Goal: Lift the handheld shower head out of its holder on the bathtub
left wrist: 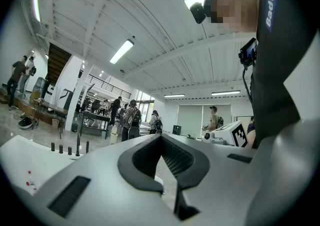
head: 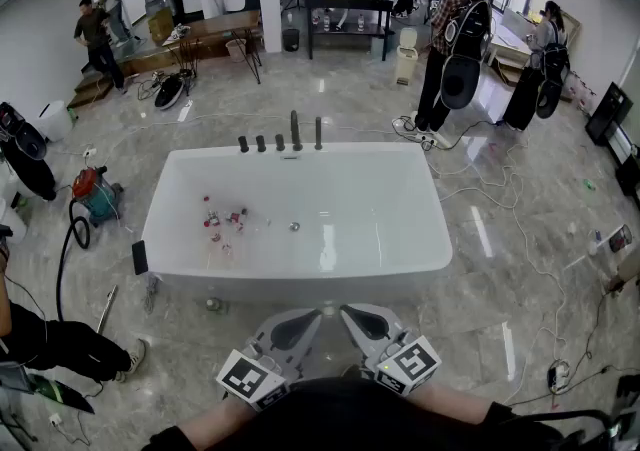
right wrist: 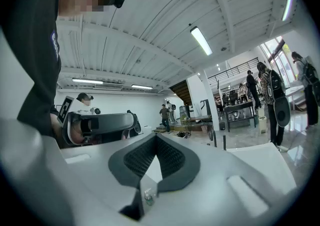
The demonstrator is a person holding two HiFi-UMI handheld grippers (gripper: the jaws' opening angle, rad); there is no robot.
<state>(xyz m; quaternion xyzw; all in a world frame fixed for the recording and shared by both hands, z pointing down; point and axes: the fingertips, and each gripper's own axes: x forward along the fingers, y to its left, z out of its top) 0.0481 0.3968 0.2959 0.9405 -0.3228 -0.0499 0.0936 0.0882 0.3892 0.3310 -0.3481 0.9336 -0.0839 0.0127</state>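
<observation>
A white freestanding bathtub fills the middle of the head view. On its far rim stands a row of dark fittings: three short knobs, a tall spout and, at the right end, the slim upright shower head. The same fittings appear small at the left of the left gripper view. My left gripper and right gripper are held close to my body, well short of the tub's near rim. Both are shut with nothing in them.
Small red and white items lie in the tub near the drain. A red and teal vacuum with a hose stands left of the tub. Cables trail over the marble floor to the right. People stand beyond the tub.
</observation>
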